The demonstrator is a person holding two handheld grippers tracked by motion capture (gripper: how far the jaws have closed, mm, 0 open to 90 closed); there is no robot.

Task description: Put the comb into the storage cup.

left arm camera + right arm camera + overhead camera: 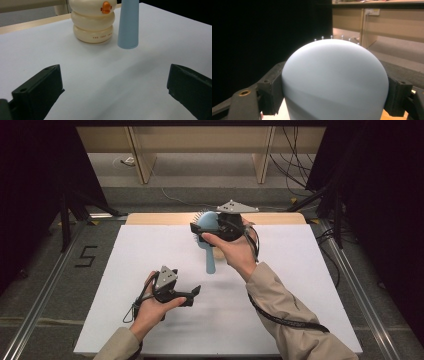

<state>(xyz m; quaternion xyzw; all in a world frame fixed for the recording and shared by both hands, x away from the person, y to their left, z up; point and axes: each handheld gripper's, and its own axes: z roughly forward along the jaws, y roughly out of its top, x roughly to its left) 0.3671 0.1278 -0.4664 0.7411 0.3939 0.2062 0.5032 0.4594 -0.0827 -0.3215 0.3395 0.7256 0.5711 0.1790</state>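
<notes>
Pale blue plastic marks the hairbrush [209,232], which the right claw [200,231] grips by its rounded head above the far middle of the white counter [125,270]. In the high view the brush hangs with its handle pointing down toward the person, its short bristles showing at the far edge of the head. The right gripper view looks onto the smooth back of the head [334,80], with a black jaw pressed against each side and a row of bristle tips along its top edge. The left claw [192,294] sits low over the near left part of the counter, well apart from the brush, its jaws spread wide with nothing between them. The left gripper view shows the brush handle [128,25] lifted just above the counter, beside a cream ringed toy [93,22] with an orange duck bill.
</notes>
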